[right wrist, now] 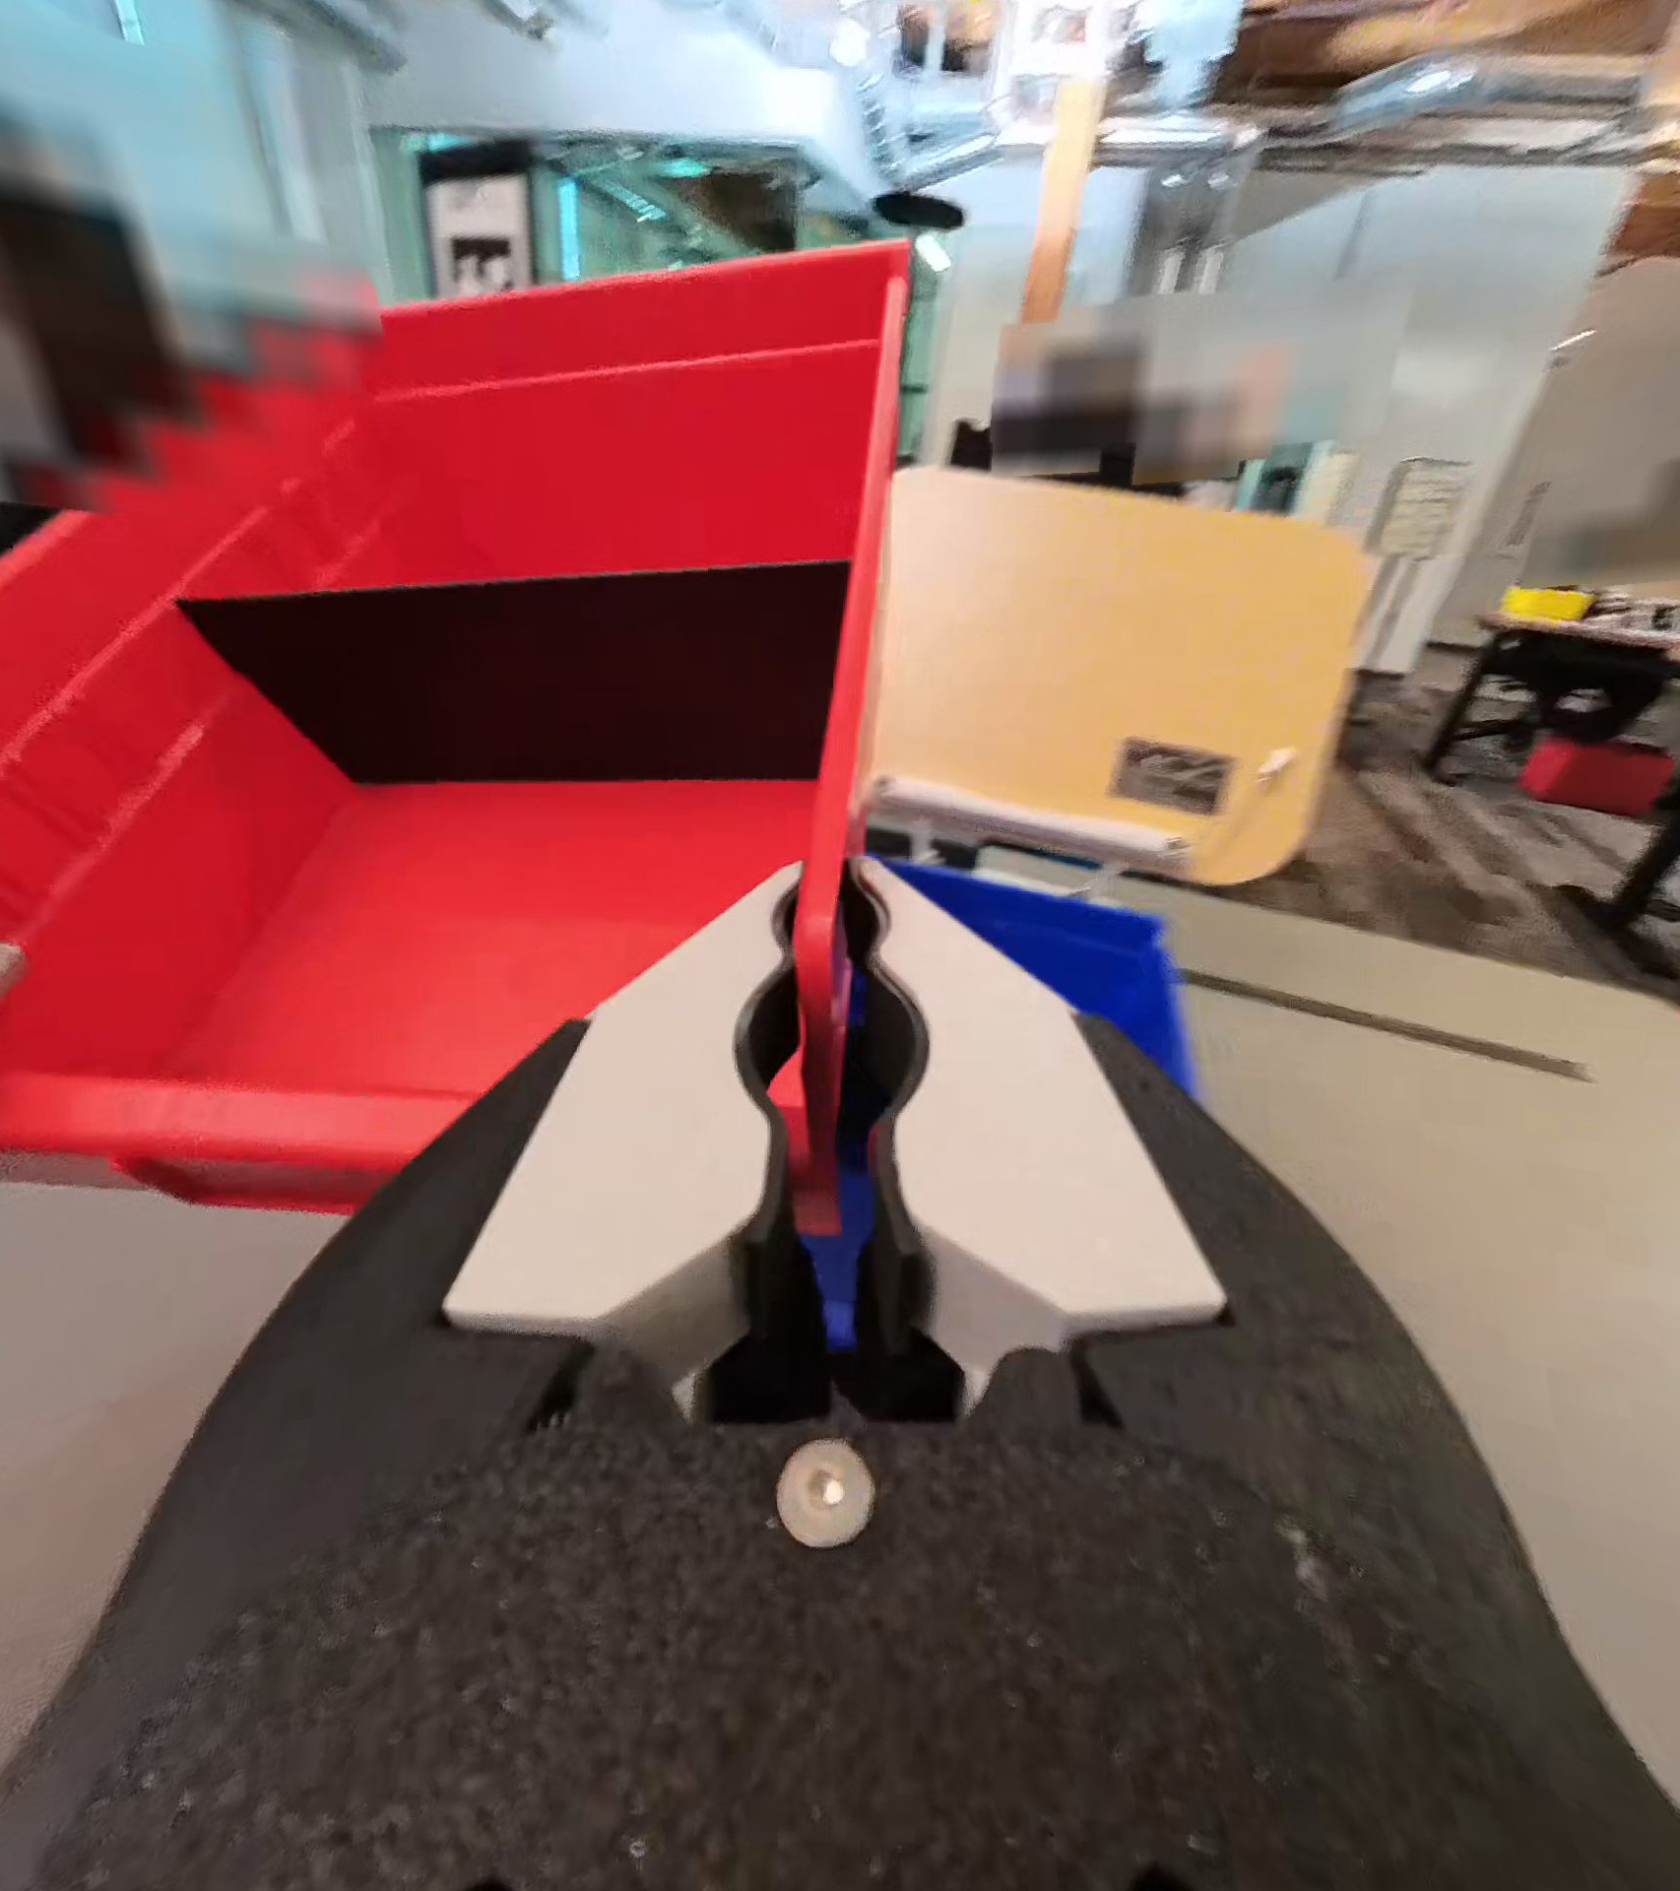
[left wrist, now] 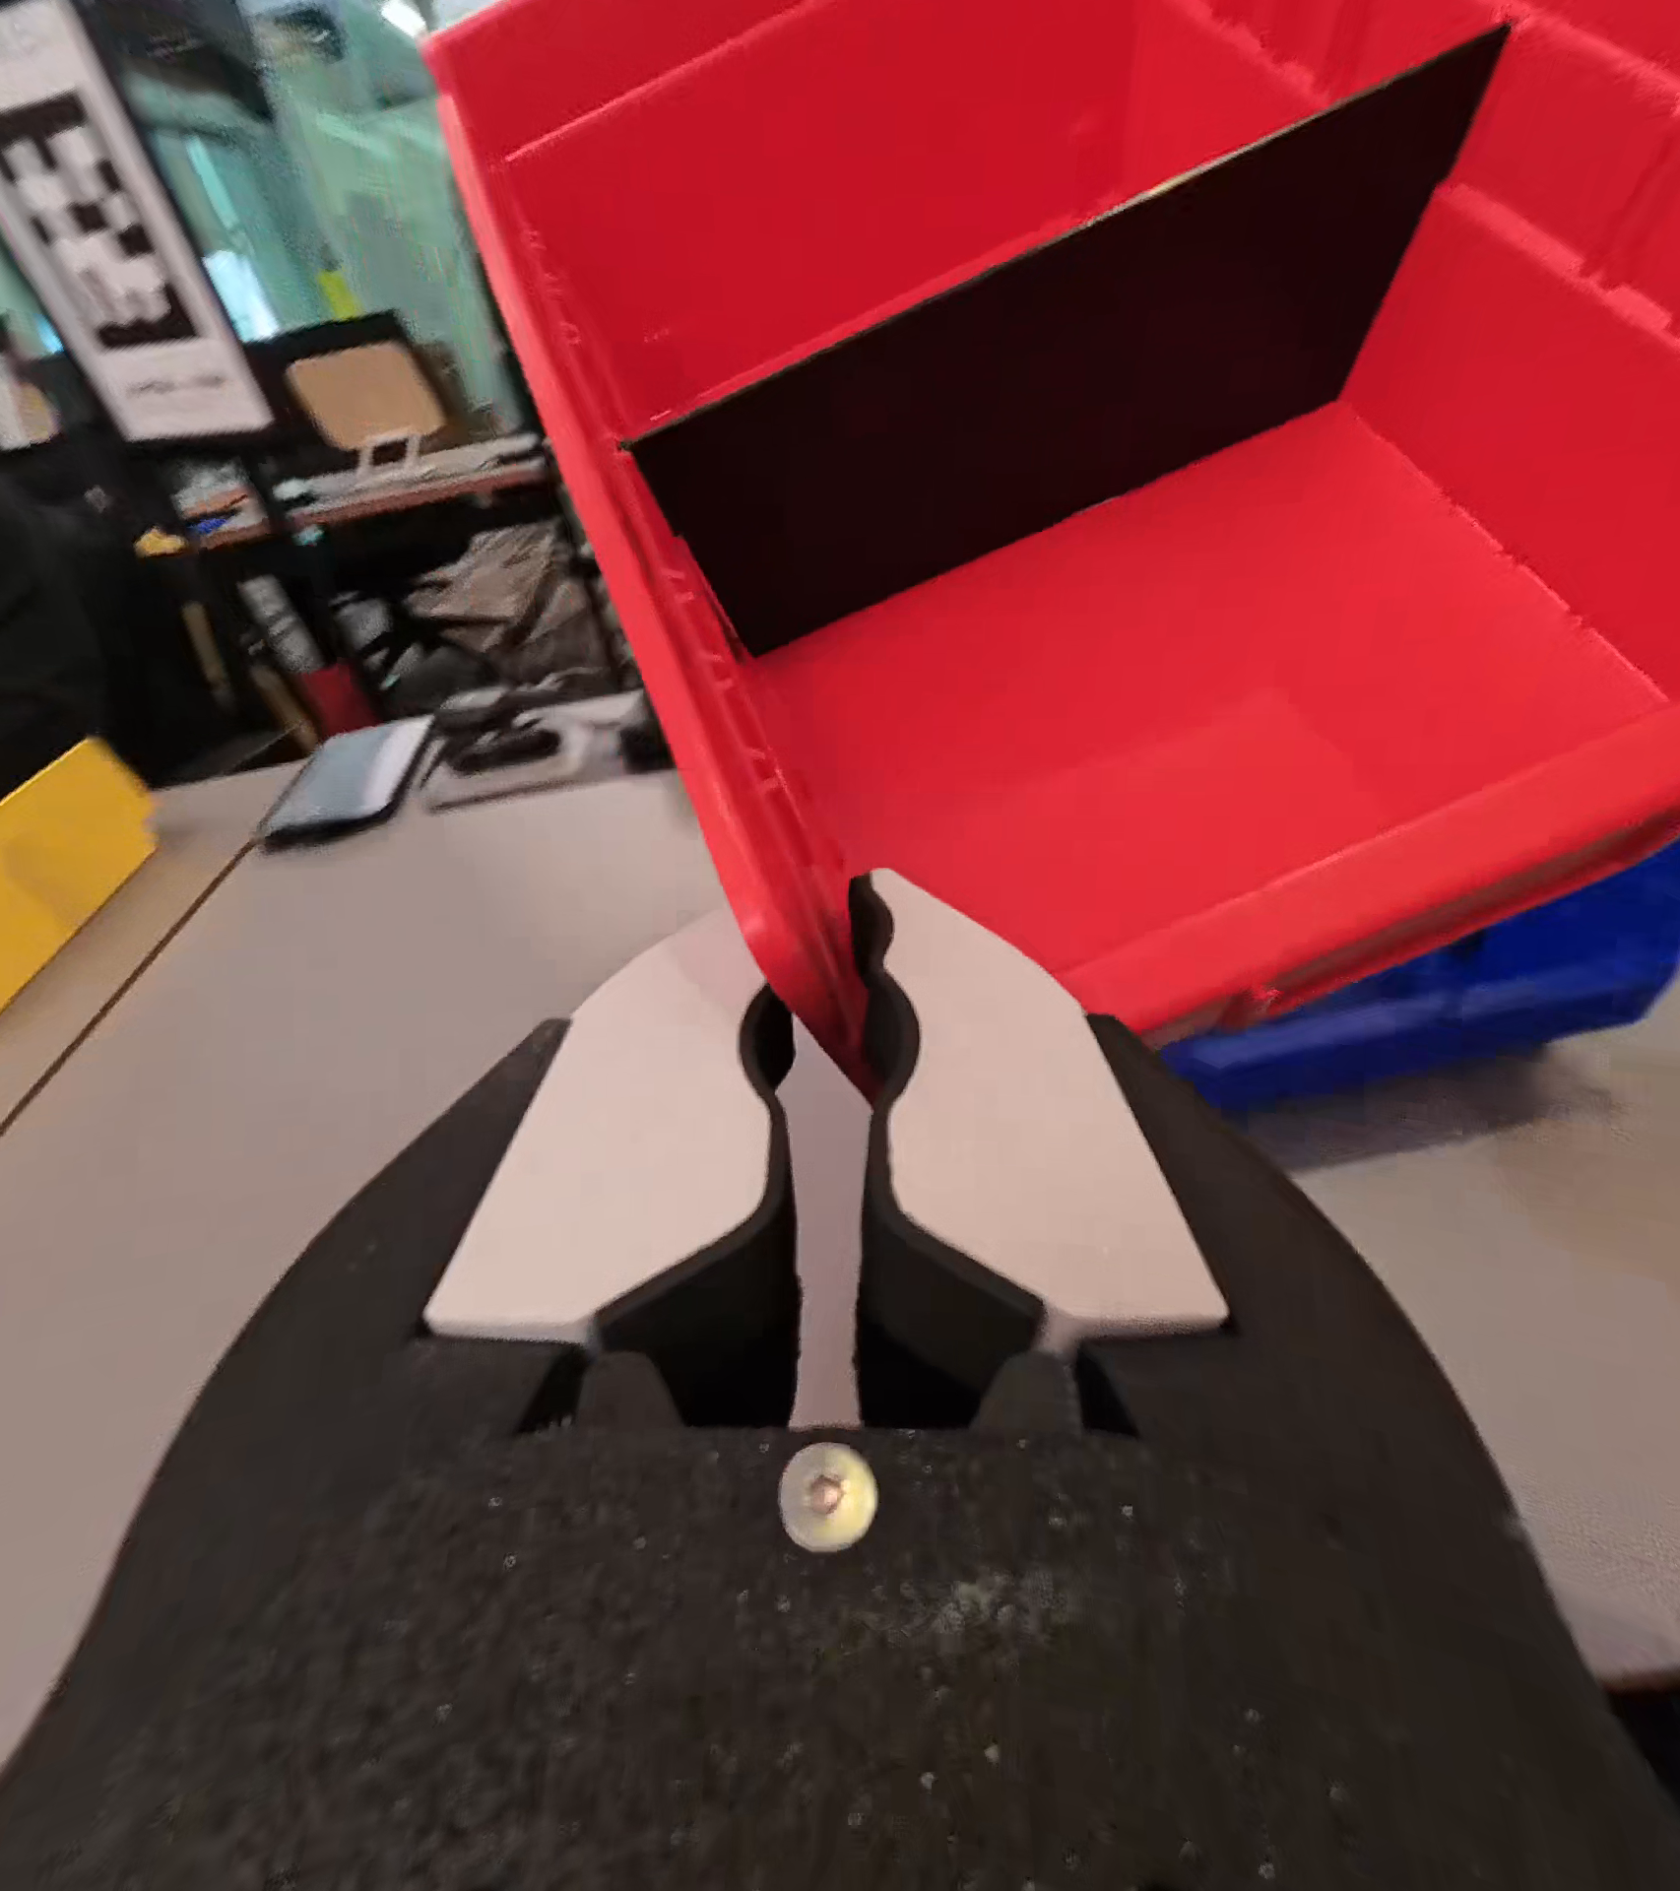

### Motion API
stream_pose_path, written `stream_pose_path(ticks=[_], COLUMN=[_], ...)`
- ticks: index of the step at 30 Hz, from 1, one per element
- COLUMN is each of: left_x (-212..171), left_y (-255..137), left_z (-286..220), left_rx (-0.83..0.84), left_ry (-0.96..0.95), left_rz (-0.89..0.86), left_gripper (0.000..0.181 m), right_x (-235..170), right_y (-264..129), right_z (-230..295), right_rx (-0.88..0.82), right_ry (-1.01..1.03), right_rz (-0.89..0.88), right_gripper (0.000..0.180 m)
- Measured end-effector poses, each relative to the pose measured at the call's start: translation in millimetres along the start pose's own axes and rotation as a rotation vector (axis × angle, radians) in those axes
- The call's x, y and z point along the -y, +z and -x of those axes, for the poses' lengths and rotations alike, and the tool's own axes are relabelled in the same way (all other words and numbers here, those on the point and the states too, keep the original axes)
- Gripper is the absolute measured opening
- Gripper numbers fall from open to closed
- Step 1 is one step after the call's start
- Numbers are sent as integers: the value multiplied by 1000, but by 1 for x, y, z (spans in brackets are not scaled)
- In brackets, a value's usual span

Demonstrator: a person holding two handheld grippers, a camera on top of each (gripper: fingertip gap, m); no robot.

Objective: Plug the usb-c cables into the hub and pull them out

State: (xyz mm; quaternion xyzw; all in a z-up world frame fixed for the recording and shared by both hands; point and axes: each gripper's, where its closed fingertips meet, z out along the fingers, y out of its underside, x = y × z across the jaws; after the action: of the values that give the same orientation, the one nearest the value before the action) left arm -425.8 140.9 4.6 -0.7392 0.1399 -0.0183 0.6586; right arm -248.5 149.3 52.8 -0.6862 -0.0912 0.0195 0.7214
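1. The red bin (left wrist: pixel 1174 716) is up off the grey table (left wrist: pixel 355 1074) and tilted, held by its two side walls.
2. The left gripper (left wrist: pixel 821 962) has its jaws pressed together on the bin's left wall, near the front corner; the red wall runs straight into the gap between the grey fingers (left wrist: pixel 642 1126).
3. The right gripper (right wrist: pixel 831 952) is clamped the same way on the bin's right wall, with the thin red edge sandwiched between its fingers (right wrist: pixel 1000 1126).
4. Inside the bin a black divider (left wrist: pixel 1051 409) stands across it, splitting it into a near and a far compartment. The near compartment's floor shows bare red.
5. A blue bin (left wrist: pixel 1470 972) sits on the table just under and behind the red one; from the right wrist view it peeks out (right wrist: pixel 1051 941) beside the gripped wall.
6. I can't spot the usb-c cables or the hub from either view.
7. Off to the left a yellow bin (left wrist: pixel 7 900) rests on the table, and a dark tablet-like slab (left wrist: pixel 345 783) lies further back.
8. The room behind is blurred: shelves, a tan board (right wrist: pixel 1112 665) and another table (right wrist: pixel 1634 655).
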Motion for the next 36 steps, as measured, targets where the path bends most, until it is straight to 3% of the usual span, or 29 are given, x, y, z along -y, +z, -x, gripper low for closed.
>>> stream_pose_path(ticks=[3,7,13,17,23,26,28,32,34,36], left_x=[37,60,30,-10,-60,-63,-59,-39,-33,-29], left_y=[33,71,121,138,152,157,152,91,59,45], left_z=[-59,-166,-327,-392,-413,-418,-419,-403,-371,-321], left_rx=[-121,-292,-458,-492,-500,-508,-538,-735,-793,-756], left_ry=[29,95,202,233,154,114,117,28,-49,-106], left_rz=[-59,-64,83,188,297,306,315,288,302,285], left_gripper=[9,10,11,11,15,19,24,35,37,41], right_x=[22,5,-85,-155,-218,-228,-230,-230,-230,-229], right_y=[-12,-39,-78,-91,-75,-56,-48,-37,-37,-39], right_z=[-69,-177,-327,-386,-403,-416,-421,-425,-430,-440], right_rx=[-110,-275,-411,-421,-311,-338,-366,-330,-324,-360], right_ry=[-52,-21,96,145,138,25,84,63,57,78], right_rz=[-31,19,171,309,465,490,500,480,466,453], right_gripper=[3,3,3,3,4,8,9,7,10,25])
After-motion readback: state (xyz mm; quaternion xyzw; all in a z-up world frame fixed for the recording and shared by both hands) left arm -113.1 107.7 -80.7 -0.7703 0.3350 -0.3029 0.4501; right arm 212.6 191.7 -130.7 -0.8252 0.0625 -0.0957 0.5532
